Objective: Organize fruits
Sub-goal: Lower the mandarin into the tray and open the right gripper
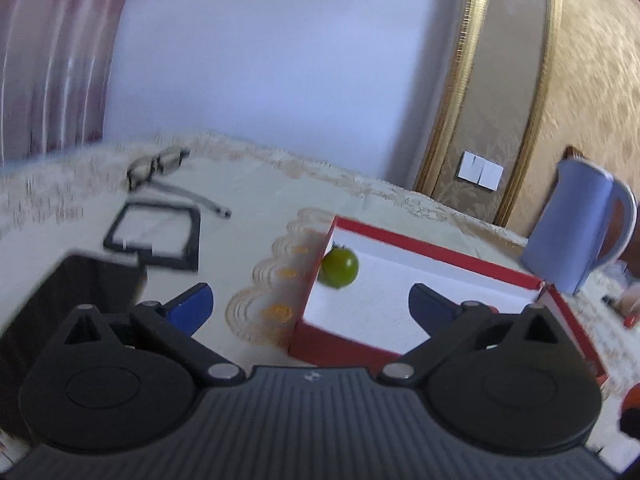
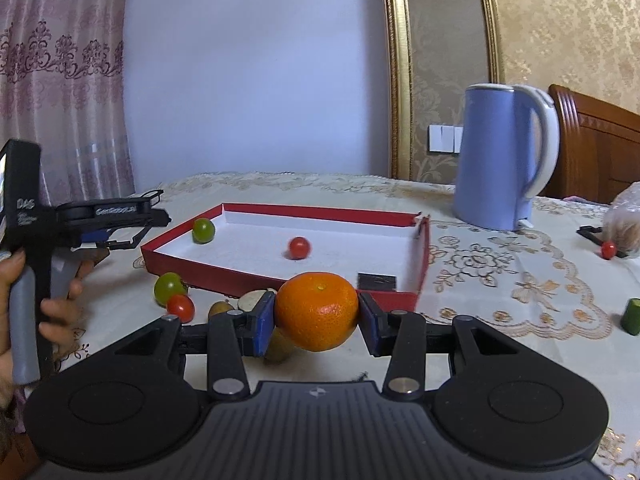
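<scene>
A red box with a white inside (image 2: pixel 240 276) (image 1: pixel 332 346) lies on the table. In it are a green tomato (image 2: pixel 203 231) (image 1: pixel 339 267) at its left corner and a red cherry tomato (image 2: pixel 299 247). My right gripper (image 2: pixel 317 318) is shut on an orange mandarin (image 2: pixel 317 311), held just in front of the box. My left gripper (image 1: pixel 310 305) is open and empty above the box's near left corner; it also shows in the right wrist view (image 2: pixel 120 236), left of the box. Outside the box lie a green tomato (image 2: pixel 169 288), a red tomato (image 2: pixel 181 307) and brownish fruit (image 2: pixel 220 309).
A blue kettle (image 2: pixel 500 160) (image 1: pixel 580 228) stands behind the box at the right. A red tomato (image 2: pixel 608 249), a plastic bag (image 2: pixel 624 220) and a green piece (image 2: pixel 631 316) lie at the far right. Glasses (image 1: pixel 160 168), a black frame (image 1: pixel 156 236) and a dark slab (image 1: pixel 72 300) lie at the left.
</scene>
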